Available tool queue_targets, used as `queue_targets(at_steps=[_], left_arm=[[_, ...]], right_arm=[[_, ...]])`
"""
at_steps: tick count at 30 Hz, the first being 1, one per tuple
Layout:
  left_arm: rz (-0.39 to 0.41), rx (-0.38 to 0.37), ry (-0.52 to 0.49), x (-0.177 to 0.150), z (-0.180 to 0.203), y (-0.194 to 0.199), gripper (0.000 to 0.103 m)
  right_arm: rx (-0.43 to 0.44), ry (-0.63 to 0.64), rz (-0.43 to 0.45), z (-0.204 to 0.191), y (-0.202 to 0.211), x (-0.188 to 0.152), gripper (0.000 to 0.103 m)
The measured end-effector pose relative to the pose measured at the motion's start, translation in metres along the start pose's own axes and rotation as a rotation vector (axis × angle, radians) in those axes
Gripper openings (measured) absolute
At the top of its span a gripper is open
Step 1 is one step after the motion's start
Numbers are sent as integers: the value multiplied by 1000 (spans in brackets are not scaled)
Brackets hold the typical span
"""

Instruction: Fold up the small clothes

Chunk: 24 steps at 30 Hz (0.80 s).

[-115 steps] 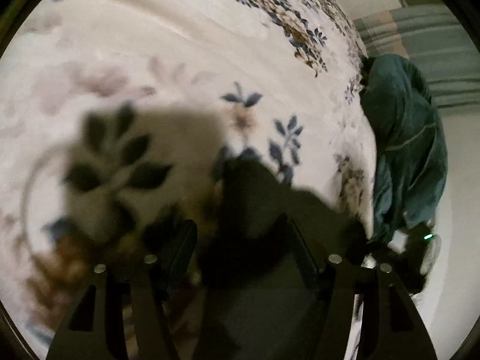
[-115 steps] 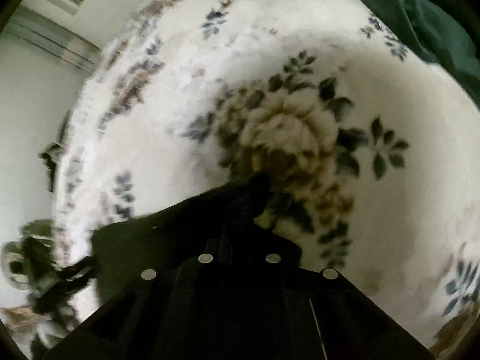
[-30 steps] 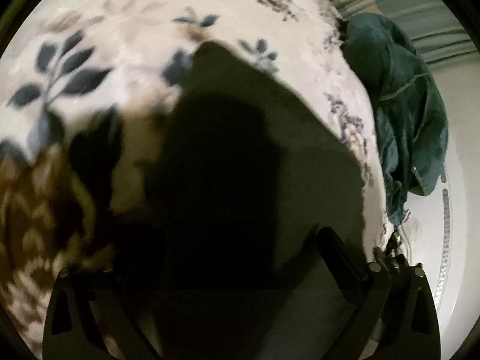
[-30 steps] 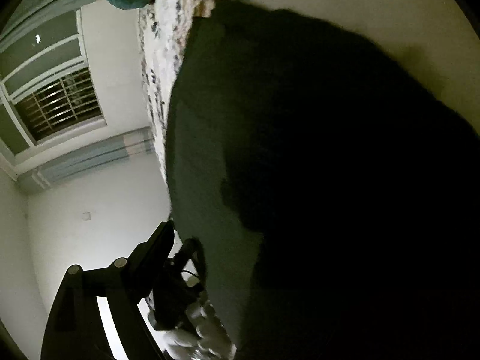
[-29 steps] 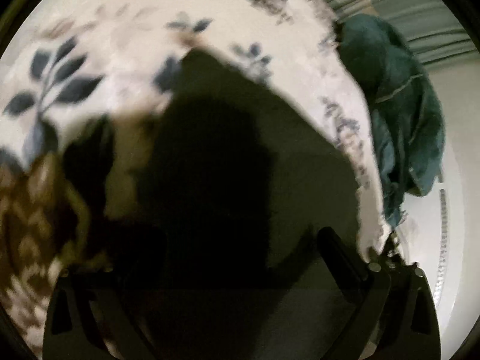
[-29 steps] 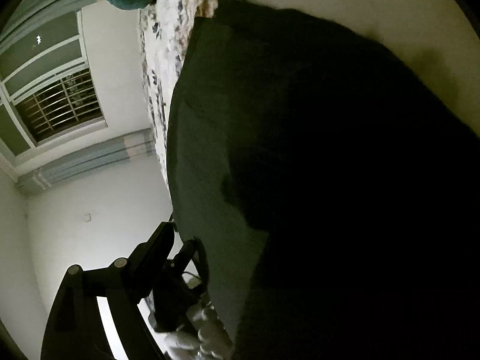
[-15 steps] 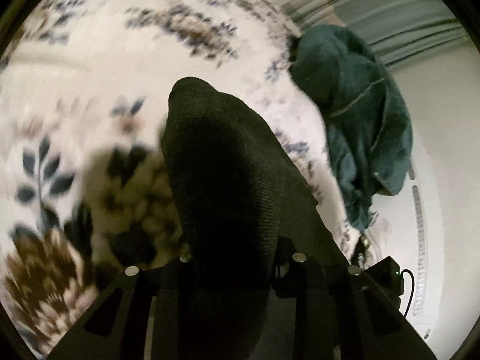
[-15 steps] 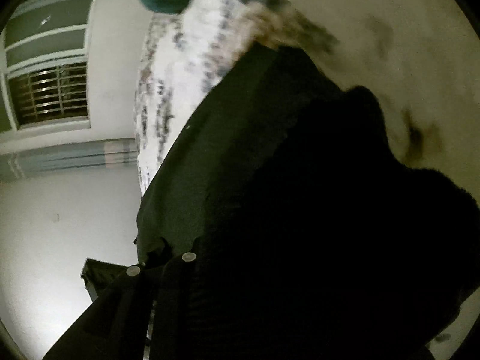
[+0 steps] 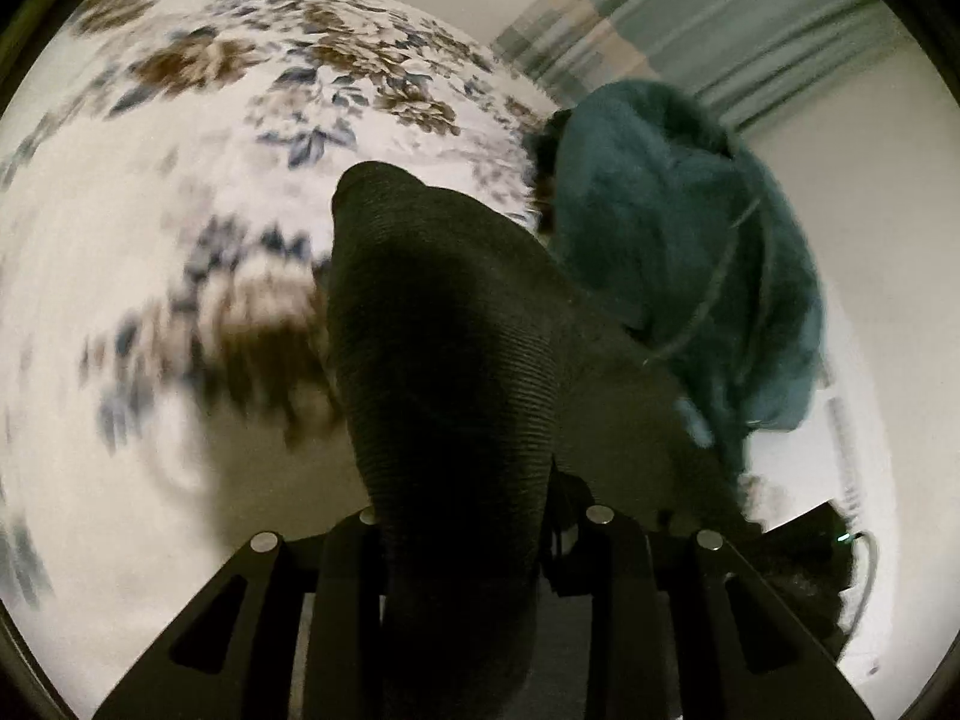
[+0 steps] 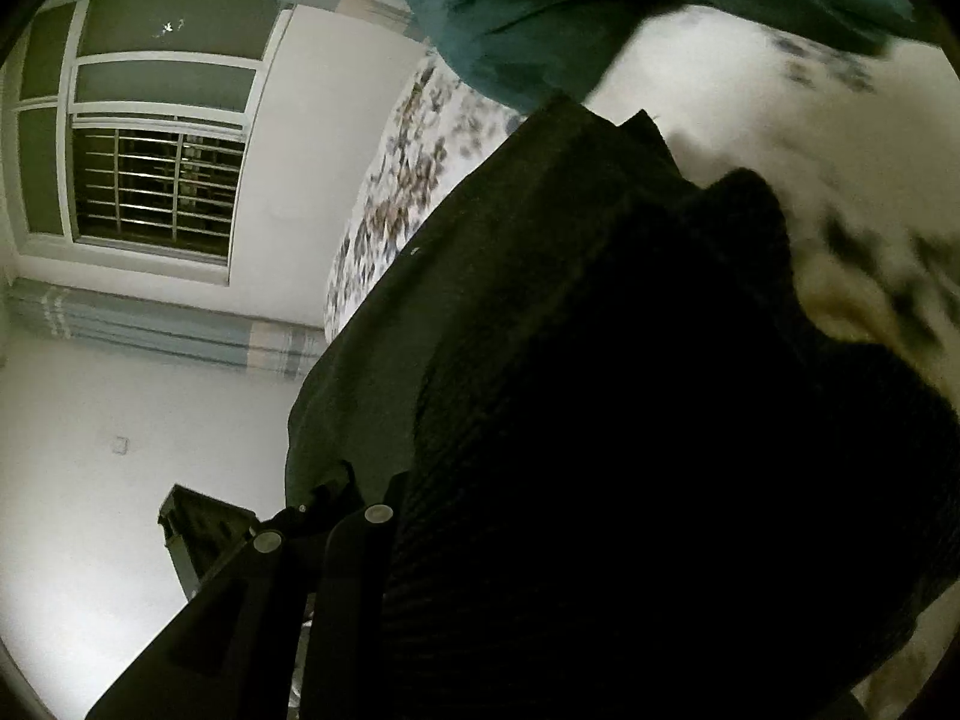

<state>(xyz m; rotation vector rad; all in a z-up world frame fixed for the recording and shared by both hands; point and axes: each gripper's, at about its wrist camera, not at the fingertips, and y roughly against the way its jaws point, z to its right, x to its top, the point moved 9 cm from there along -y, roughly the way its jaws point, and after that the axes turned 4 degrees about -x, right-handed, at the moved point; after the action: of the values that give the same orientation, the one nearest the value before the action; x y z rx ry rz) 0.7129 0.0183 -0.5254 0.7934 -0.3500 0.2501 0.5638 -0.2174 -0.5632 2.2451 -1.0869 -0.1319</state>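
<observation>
A small dark ribbed garment (image 9: 444, 360) hangs over the floral bedspread (image 9: 180, 192). My left gripper (image 9: 474, 516) is shut on its ribbed edge and holds it lifted, the cloth bulging up between the fingers. In the right wrist view the same dark garment (image 10: 600, 390) fills most of the frame. My right gripper (image 10: 432, 516) is shut on it; only its left finger (image 10: 336, 576) shows, the other is hidden under the cloth.
A crumpled teal garment (image 9: 678, 228) lies at the bed's far right edge, also in the right wrist view (image 10: 540, 6). Striped curtains (image 9: 672, 18), a barred window (image 10: 156, 180) and white walls surround the bed. A dark device with a cable (image 9: 828, 546) sits low right.
Both grippers closed on the dark garment, which had lain flat, and have lifted it off the bedspread. The views tilted up toward the teal garment and the window.
</observation>
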Motion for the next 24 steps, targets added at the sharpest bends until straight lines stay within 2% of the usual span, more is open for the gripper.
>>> queue_targets(at_steps=[2,4,6,7,8,10,11,13,15,16,17,20,22,24], left_arm=[[-72,58,5,20,-29,-31,32],[-146,131,46,24,-66,-60,33],[-208,205,78,13,-92,-78,35],[-217,230,84,5,-102,-83,42],[-197,225,77,2,-102,-82,44],[-153,260,49,-5,-99,-72,62],[-139,286,36,-9,-98,-67,68],[-114,377,0,-16,-97,-57,93],[-97,452,-28,-27,-92,-46,95],[-93,488,-33,-34,-92,-41,95],[-93,531,-32,-42,-92,-35,95],[-76,595,-23,-61,-83,-14,103],[-55,636,-36,-67,-68,2,103],[-34,636,-36,-70,-52,17,103]], right_arm=[[-11,-10,2,3,-42,19,23],[-64,-40,-48,20,-81,29,31],[-186,-67,-123,50,-107,21,60],[-239,-68,-146,64,-110,15,66],[-256,-64,-151,69,-110,13,75],[-332,-9,-151,81,-99,9,77],[-398,44,-146,87,-89,6,80],[-484,100,-137,93,-82,9,84],[-603,176,-128,99,-69,10,100],[-674,223,-116,100,-63,13,103],[-704,251,-113,110,-57,9,103],[-828,401,-66,87,-38,17,103],[-852,459,-30,63,-28,24,103],[-866,521,9,36,-19,31,103]])
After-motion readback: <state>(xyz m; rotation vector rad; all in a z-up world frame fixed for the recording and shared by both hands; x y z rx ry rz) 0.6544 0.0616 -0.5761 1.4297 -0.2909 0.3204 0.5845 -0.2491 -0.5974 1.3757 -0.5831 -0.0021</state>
